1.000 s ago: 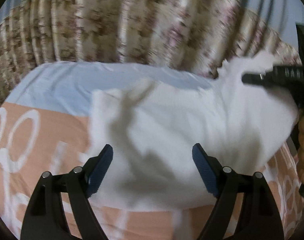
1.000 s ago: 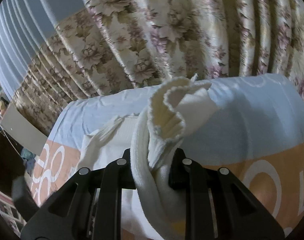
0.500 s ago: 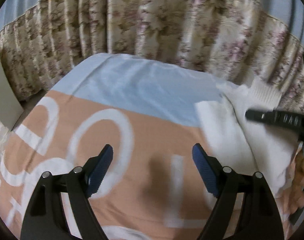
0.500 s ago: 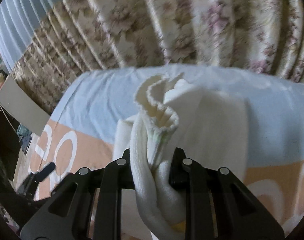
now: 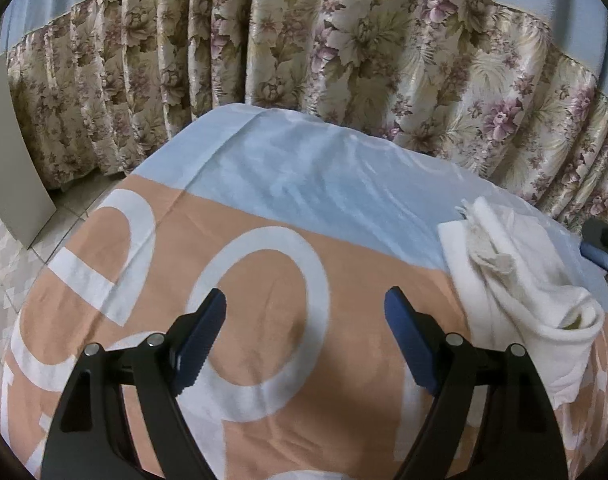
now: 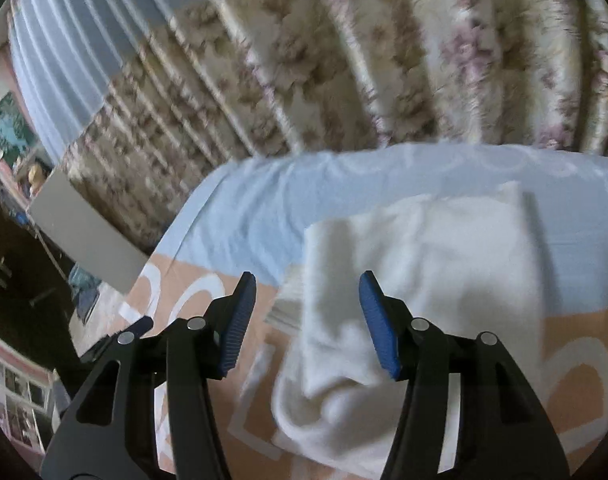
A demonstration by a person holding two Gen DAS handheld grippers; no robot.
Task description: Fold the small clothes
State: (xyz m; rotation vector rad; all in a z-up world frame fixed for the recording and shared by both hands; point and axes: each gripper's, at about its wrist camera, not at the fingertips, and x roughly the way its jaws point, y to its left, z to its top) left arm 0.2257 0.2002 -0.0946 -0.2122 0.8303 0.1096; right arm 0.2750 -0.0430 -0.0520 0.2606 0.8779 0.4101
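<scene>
A small white garment [image 6: 423, 272] lies folded on the bed, partly on the blue band and partly on the peach band of the sheet. My right gripper [image 6: 307, 320] is open and empty just above its near left edge. In the left wrist view the garment [image 5: 515, 284] lies at the far right, a frayed cord on top. My left gripper [image 5: 305, 336] is open and empty over the peach sheet, well left of the garment. The tip of the right gripper [image 5: 601, 246] shows at that view's right edge.
The bed sheet [image 5: 264, 208] is blue at the far end and peach with big white letters nearer. Floral curtains [image 5: 343, 60] hang behind the bed. A grey board [image 5: 12, 152] leans at the left over a tiled floor [image 5: 8, 264].
My right gripper has opened and let go of the white garment, which now lies on the bed. My left gripper has swung left, away from the garment.
</scene>
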